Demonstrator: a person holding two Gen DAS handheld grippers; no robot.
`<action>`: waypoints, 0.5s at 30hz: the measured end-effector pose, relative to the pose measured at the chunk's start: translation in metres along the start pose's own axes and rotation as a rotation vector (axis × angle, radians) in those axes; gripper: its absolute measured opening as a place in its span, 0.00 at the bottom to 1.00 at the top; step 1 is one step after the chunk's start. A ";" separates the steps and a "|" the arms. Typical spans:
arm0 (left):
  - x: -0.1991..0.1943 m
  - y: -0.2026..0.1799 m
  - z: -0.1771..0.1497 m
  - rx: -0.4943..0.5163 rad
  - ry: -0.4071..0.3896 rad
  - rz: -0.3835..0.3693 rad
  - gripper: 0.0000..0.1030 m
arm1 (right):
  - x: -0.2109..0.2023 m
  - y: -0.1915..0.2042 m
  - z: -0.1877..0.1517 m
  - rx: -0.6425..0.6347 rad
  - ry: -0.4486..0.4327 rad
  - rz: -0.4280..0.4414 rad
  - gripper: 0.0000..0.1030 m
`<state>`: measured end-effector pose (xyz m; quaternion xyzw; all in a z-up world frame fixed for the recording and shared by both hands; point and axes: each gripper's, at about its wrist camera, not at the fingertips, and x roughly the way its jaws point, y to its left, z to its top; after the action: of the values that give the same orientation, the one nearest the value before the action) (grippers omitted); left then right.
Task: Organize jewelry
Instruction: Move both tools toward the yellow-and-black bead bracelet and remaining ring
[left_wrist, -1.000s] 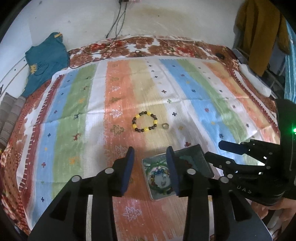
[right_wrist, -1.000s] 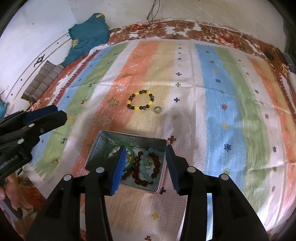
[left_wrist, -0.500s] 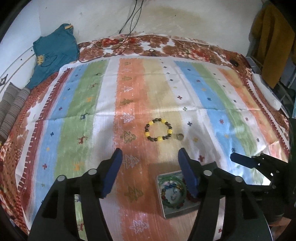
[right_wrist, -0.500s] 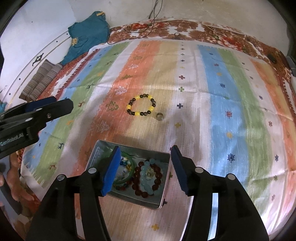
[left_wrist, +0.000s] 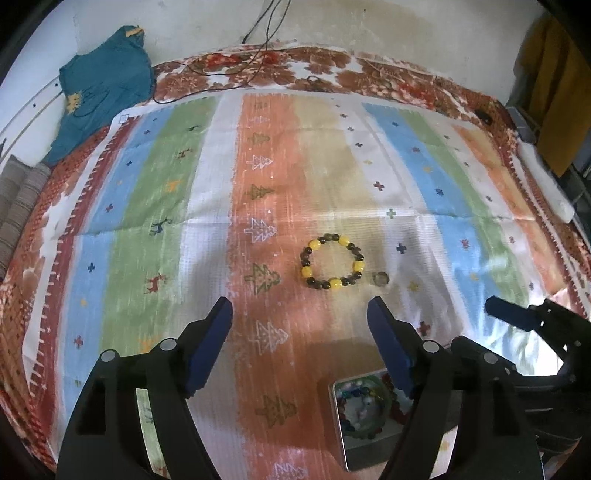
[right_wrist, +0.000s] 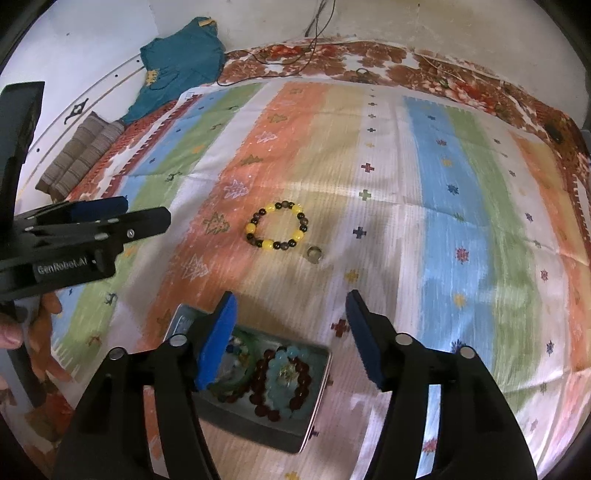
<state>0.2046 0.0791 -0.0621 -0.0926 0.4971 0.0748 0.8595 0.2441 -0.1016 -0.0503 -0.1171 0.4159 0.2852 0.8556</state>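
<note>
Beaded bracelet (left_wrist: 334, 263): yellow and dark beads, lying flat mid-cloth on the striped cloth (left_wrist: 207, 206), toward its near edge. Likely light, limp on its cord, beads smooth and prone to roll; best pinched across one side of the loop.

Ring (left_wrist: 380, 278): small, just beside the bracelet; likely slippery.

Metal tin (right_wrist: 314, 402): near edge, already holding bracelets.

Left gripper (left_wrist: 300, 345): jaws opening, nothing between them; bracelet lies ahead, apart.

Right gripper (right_wrist: 291, 334): jaws opening, empty, over the tin.
</note>
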 end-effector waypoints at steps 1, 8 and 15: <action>0.003 0.000 0.002 0.001 0.004 0.005 0.74 | 0.004 -0.002 0.002 0.001 0.007 0.000 0.63; 0.017 -0.005 0.013 0.024 0.016 0.031 0.79 | 0.017 -0.007 0.007 -0.021 0.038 -0.008 0.64; 0.036 -0.005 0.019 0.043 0.042 0.042 0.79 | 0.029 -0.008 0.014 -0.027 0.056 -0.015 0.66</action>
<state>0.2394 0.0802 -0.0839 -0.0651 0.5184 0.0804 0.8489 0.2715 -0.0907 -0.0643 -0.1398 0.4349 0.2812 0.8440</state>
